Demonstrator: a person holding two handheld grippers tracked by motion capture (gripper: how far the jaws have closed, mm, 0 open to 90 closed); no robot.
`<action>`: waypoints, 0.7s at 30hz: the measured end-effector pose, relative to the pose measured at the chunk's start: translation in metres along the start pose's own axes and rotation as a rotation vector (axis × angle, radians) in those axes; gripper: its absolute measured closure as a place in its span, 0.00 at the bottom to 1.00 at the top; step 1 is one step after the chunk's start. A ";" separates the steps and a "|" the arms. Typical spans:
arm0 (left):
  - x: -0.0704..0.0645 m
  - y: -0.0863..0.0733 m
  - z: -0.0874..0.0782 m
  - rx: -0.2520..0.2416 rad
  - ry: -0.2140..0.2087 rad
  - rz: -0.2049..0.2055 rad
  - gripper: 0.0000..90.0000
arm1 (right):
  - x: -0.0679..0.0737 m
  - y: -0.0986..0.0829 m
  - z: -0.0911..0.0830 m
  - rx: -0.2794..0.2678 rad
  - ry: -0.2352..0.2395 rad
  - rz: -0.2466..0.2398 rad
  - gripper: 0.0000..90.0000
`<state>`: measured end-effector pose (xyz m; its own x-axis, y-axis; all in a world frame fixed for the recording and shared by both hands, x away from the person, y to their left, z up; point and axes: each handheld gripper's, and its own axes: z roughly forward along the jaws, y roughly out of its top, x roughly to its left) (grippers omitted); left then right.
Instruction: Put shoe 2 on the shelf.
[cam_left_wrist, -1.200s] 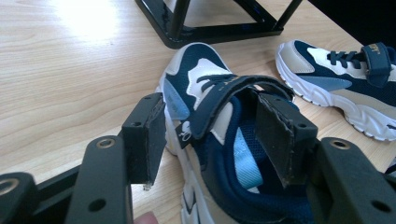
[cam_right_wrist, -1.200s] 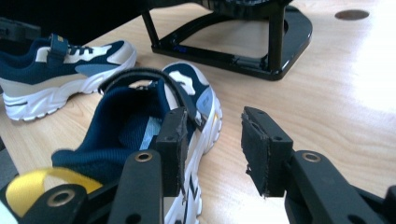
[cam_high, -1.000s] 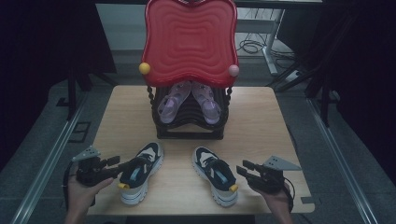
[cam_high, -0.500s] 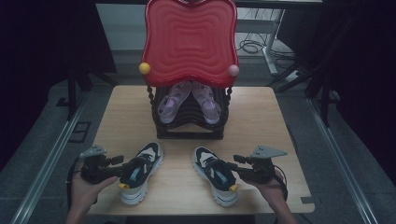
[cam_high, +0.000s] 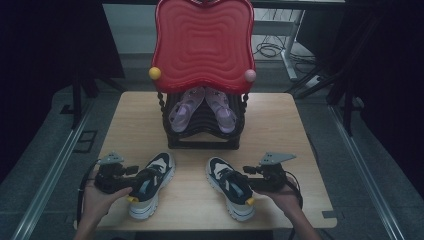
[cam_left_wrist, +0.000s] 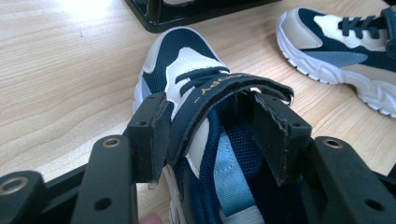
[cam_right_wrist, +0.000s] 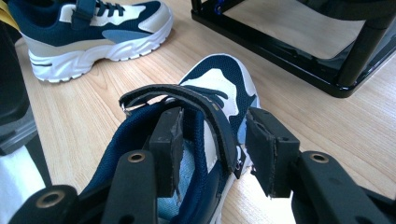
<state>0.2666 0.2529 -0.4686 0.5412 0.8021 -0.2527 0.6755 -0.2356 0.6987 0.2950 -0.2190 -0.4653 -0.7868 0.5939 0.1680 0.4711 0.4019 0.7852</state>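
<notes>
Wooden table (cam_high: 280, 125): your left hand-held gripper (cam_left_wrist: 208, 140) straddles the left sneaker's (cam_high: 150, 182) outer wall, jaws wide. Your right hand-held gripper (cam_right_wrist: 212, 151) likewise straddles the right sneaker (cam_high: 230, 186), unclamped.

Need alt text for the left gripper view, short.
The left tongs straddle the strap side of a navy, white and light-blue sneaker, one jaw outside it and one inside its opening. A matching second sneaker lies farther off on the light wooden table.
</notes>
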 end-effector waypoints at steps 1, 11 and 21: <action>0.000 0.000 0.000 0.003 0.004 0.001 0.52 | 0.000 0.001 0.001 0.005 0.000 -0.002 0.63; 0.003 -0.001 0.009 0.058 0.021 -0.005 0.54 | 0.000 0.007 0.014 0.082 -0.003 -0.038 0.63; 0.008 -0.001 0.016 0.100 0.033 -0.019 0.61 | -0.004 0.007 0.028 0.148 -0.011 -0.028 0.66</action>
<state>0.2779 0.2511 -0.4822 0.5121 0.8242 -0.2418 0.7329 -0.2725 0.6233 0.3128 -0.1986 -0.4769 -0.7963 0.5885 0.1397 0.5033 0.5166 0.6927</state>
